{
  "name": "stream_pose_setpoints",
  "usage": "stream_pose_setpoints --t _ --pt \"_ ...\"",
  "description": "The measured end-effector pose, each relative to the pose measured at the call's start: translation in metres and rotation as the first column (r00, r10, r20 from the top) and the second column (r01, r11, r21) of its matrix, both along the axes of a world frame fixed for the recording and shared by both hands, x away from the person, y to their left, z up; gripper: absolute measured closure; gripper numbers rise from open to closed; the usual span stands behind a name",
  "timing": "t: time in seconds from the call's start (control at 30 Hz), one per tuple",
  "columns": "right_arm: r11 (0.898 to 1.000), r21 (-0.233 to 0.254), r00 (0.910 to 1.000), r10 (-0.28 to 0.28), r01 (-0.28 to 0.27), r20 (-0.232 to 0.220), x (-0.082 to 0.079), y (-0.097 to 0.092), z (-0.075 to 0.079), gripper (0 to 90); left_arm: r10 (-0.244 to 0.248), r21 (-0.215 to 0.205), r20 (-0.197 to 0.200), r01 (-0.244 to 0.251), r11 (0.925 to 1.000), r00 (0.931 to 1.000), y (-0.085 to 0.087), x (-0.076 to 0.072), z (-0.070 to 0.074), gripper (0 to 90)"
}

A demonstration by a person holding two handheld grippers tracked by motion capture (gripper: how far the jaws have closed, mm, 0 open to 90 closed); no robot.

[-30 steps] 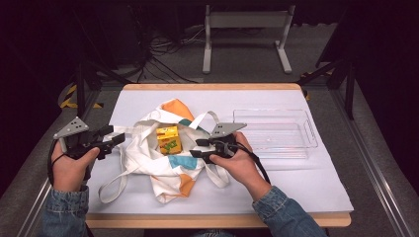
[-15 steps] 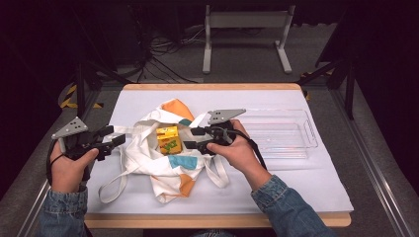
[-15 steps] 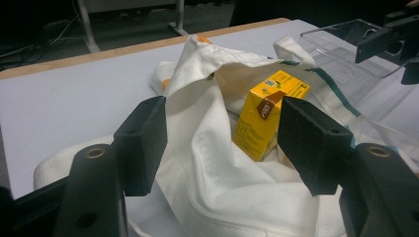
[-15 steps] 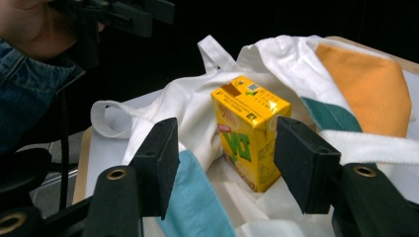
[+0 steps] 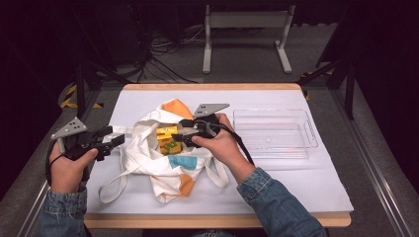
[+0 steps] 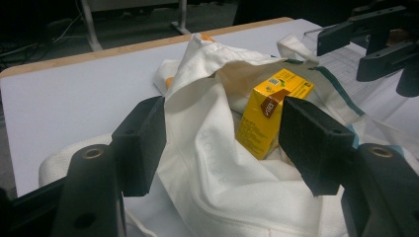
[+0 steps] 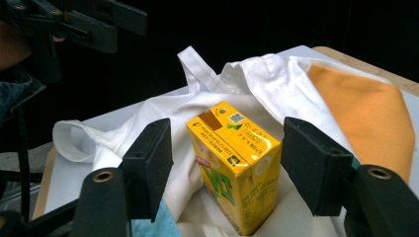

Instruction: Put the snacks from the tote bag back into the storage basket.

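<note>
We see a yellow juice carton (image 5: 168, 139) standing upright in the mouth of a white cloth bag (image 5: 148, 155) that lies crumpled on the worktop (image 5: 306, 187). The right hand-held gripper (image 5: 184, 132) reaches in from the carton's right side; its jaws have just been opening and now stand wide to either side of the carton (image 7: 232, 168) — the pads do not touch it. The left hand-held gripper (image 5: 117, 137) sits at the bag's left edge, jaws apart, with a fold of the white cloth (image 6: 207, 163) between them, though the pads do not press on it. A clear plastic tray (image 5: 301, 143) lies on the worktop to the right, just beyond the right hand (image 5: 217, 145).
</note>
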State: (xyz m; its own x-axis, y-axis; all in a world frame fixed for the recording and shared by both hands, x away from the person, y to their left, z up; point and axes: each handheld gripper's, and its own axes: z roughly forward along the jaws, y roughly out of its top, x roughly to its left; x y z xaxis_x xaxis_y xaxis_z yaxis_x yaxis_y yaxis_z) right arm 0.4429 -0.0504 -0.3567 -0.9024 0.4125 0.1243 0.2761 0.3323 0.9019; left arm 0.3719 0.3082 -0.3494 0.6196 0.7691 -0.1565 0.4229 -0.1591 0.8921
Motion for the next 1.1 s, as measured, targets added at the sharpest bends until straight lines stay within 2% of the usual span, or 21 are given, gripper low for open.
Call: stream_pose_setpoints --t 0.27,0.5,0.87,1.1 --pt "0.999 -0.046 0.9998 0.016 -0.017 -0.012 0.012 0.016 -0.014 27.0 0.002 0.001 0.003 -0.002 1.0000 1.0000 0.001 0.000 -0.001 35.5" --pt "0.998 -0.046 0.9987 0.050 -0.050 -0.011 0.023 0.024 -0.025 24.7 0.010 0.003 -0.001 -0.010 0.9999 1.0000 0.003 -0.003 -0.001 35.4" --pt "0.996 -0.059 0.9971 0.073 -0.074 -0.022 0.030 0.035 -0.036 22.5 0.024 0.004 0.001 -0.024 0.9997 0.9997 0.008 -0.007 -0.002 35.1" --pt "0.992 -0.088 0.9961 0.086 -0.087 -0.023 0.033 0.042 -0.045 21.7 0.027 -0.002 -0.002 -0.027 0.9996 0.9996 0.010 -0.008 -0.001 34.9"
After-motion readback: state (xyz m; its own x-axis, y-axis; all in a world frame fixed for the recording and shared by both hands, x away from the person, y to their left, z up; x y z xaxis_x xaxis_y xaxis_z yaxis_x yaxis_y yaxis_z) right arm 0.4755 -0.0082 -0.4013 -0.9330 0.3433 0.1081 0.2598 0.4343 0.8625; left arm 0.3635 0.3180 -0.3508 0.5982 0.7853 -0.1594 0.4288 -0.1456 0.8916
